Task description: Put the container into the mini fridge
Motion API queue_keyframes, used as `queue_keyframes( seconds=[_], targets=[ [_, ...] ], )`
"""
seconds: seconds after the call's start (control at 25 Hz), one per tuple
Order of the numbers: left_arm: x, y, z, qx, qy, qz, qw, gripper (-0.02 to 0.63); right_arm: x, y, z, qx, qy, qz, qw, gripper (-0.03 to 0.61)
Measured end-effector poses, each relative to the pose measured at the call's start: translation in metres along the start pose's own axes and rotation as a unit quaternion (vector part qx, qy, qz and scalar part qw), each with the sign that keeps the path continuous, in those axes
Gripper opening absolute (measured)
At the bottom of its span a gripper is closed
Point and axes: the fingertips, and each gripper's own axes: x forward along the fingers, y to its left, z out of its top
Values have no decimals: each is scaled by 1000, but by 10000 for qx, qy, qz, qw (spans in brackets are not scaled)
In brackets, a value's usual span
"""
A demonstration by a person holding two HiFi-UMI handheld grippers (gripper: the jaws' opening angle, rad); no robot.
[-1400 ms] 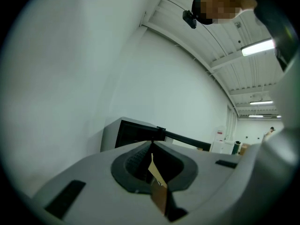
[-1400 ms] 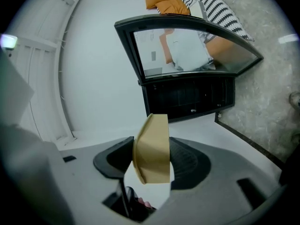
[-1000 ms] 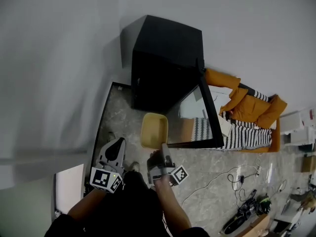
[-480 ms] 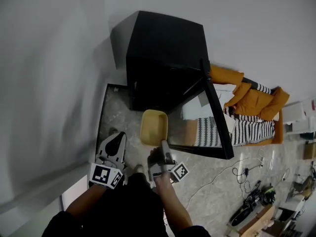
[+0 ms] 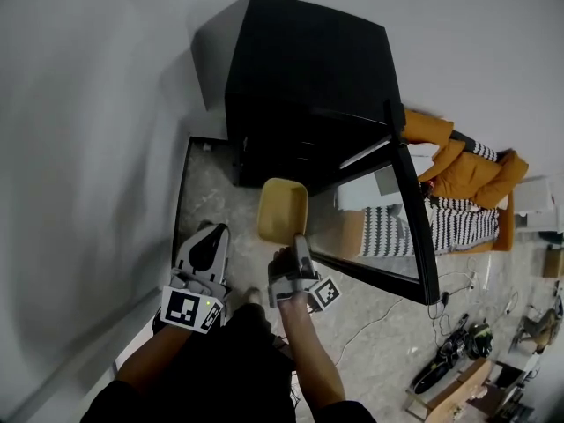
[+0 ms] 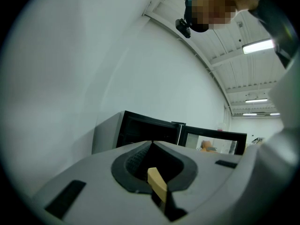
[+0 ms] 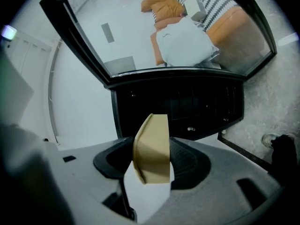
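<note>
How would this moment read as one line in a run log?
right gripper: shut on container | left gripper: shut, empty | mini fridge: door open | container: outside, before opening

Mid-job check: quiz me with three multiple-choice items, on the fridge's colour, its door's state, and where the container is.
1. The mini fridge is: A white; B black; C orange.
2. Its door is: A shut; B open; C missing.
3. The container is: A in the right tool; B inside the mini fridge; C on the floor.
Key: 1 B, its casing is black; 2 B, the glass door stands swung out; 3 A, the right tool's pads clamp its yellow wall.
</note>
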Motion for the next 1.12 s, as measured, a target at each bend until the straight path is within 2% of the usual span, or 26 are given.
queue_keyframes(
  seconds=[0.48, 0.88, 1.12],
  targets=[
    [38, 21, -48, -49, -134, 8, 9999, 6, 60, -67, 23, -150, 28, 15, 9999, 224],
    [76, 45, -72, -38, -292, 19, 9996, 6, 103, -124, 48, -208, -102, -30, 9997, 224],
    [86, 51, -93, -108, -221, 2, 9997, 6, 124, -155, 62, -315, -215, -29, 9993, 224]
  ],
)
